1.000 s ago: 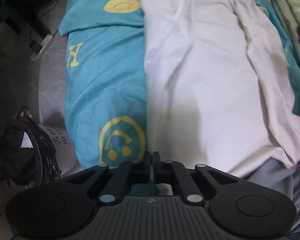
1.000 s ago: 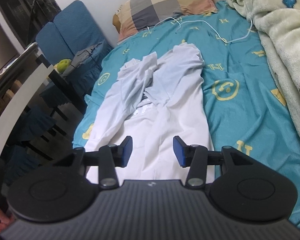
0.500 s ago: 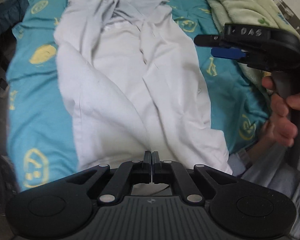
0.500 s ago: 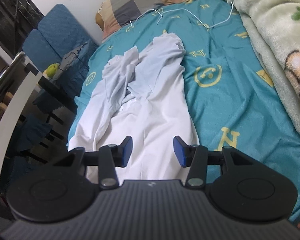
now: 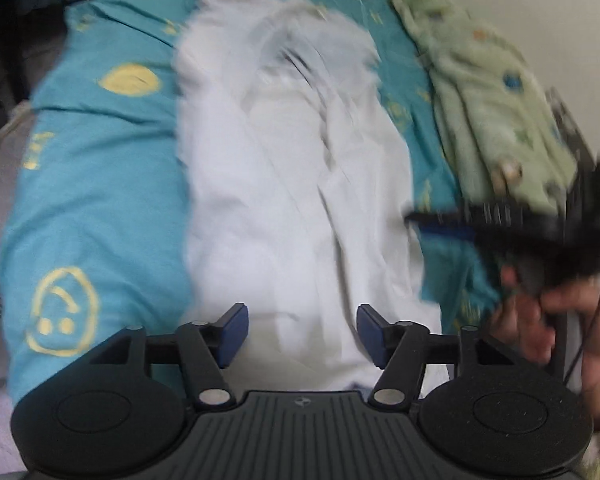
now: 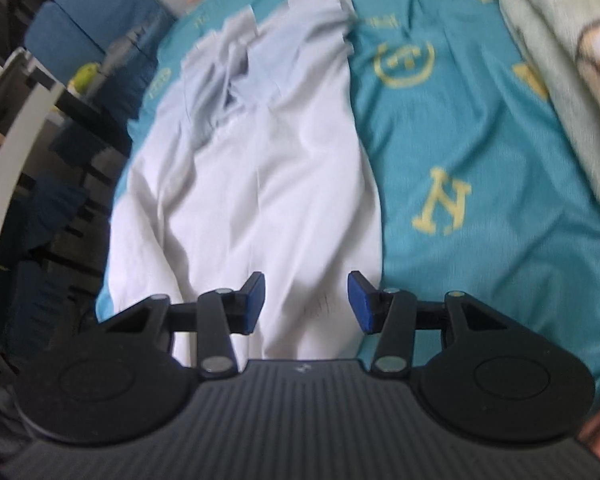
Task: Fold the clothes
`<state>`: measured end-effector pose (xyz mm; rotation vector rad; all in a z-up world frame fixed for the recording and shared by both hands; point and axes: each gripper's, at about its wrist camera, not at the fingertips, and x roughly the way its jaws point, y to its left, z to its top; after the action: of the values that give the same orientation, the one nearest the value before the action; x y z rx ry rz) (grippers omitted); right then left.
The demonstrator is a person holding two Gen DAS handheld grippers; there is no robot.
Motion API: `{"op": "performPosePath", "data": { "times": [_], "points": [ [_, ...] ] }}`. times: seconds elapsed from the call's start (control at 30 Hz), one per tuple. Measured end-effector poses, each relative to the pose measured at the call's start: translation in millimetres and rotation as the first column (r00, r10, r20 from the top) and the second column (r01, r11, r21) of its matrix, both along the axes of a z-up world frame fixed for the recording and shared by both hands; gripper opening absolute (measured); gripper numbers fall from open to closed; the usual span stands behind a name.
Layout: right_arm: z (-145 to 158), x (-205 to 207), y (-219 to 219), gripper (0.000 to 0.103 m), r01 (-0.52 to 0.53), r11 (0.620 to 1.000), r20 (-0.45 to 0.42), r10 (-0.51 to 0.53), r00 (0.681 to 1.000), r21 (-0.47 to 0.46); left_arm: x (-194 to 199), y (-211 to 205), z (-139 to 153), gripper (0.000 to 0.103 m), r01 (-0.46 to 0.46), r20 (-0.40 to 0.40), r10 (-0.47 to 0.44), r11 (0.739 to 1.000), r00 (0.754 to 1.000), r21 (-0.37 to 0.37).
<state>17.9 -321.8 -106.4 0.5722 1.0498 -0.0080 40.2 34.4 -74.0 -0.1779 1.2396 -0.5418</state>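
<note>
Long white cotton garment (image 5: 300,200) spread lengthwise on the teal patterned bedsheet (image 5: 100,200), left claw (image 5: 303,330) jaws just sprung apart above its near hem, nothing gripped, right claw (image 6: 306,302) parted, empty

White garment (image 5: 300,208), teal bedsheet (image 5: 100,200) with yellow smileys, pale green blanket (image 5: 492,112)

We find the white garment (image 5: 300,208) lying lengthwise down the teal bedsheet (image 5: 96,208), with bare sheet open along both its long sides for a gripper to pass. To its right a heaped green blanket (image 5: 496,120) closes off that edge of the bed, and the right gripper (image 5: 440,222) hangs over the strip between them. On the far left, blue chairs (image 6: 84,20) and dark furniture crowd the bedside.
</note>
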Motion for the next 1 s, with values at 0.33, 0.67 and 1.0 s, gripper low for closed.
{"op": "performPosePath", "data": {
  "times": [0.33,0.67,1.0],
  "points": [
    [-21.2,-19.9,30.7,0.06,-0.078,0.997,-0.252,0.077,0.965,0.006,27.8,9.9,-51.6,0.07,-0.006,-0.155,0.012,0.999,0.988,0.042],
    [-20.1,-37.5,98.2,0.022,-0.337,0.938,-0.336,0.293,0.895,-0.082,1.8,-21.5,-55.7,0.018,0.178,-0.245,-0.151,0.98,0.958,0.09],
    [78.0,-69.4,54.4,0.016,-0.205,0.979,-0.058,0.206,0.977,0.018,-24.5,11.0,55.2,0.011,0.058,-0.046,-0.062,0.994,0.997,-0.089]
  ]
}}
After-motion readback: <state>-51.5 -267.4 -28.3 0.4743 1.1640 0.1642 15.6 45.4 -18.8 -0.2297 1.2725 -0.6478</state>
